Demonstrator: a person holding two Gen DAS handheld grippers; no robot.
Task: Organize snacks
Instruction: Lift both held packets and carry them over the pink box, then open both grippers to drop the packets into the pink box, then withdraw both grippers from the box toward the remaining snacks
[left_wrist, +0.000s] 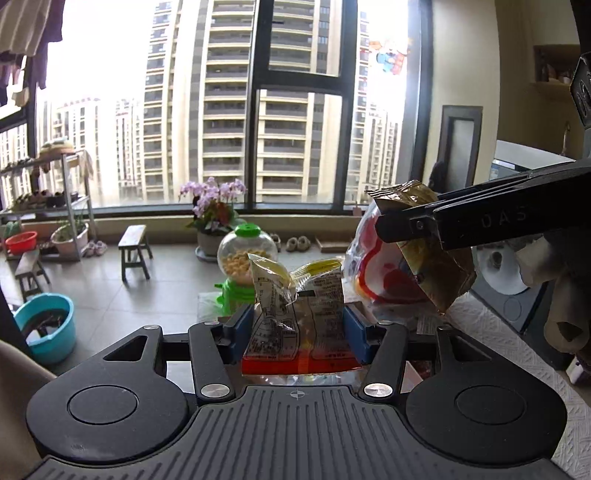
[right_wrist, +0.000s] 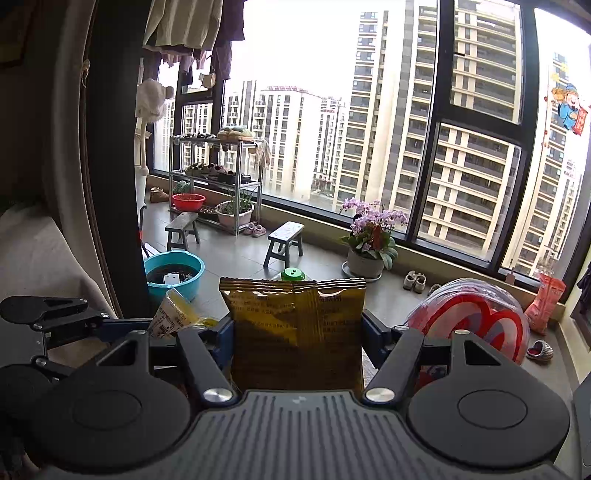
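Observation:
My left gripper (left_wrist: 298, 325) is shut on a clear snack packet with a yellow top and red bottom (left_wrist: 299, 314), held upright between its blue pads. My right gripper (right_wrist: 297, 332) is shut on a dark gold snack packet (right_wrist: 295, 332), also upright. In the left wrist view the right gripper (left_wrist: 391, 225) comes in from the right with the gold packet (left_wrist: 436, 266) hanging from it, up and right of the left gripper. In the right wrist view the left gripper (right_wrist: 122, 326) shows at the left with the yellow-topped packet (right_wrist: 173, 317).
A clear bag with red print (left_wrist: 384, 273) (right_wrist: 476, 317) lies ahead on the right. A green-capped candy dispenser (left_wrist: 243, 258) stands just beyond the left gripper. A white textured cloth (left_wrist: 517, 362) covers the surface at right. Stools, basins, a flower pot and a rack stand by the window.

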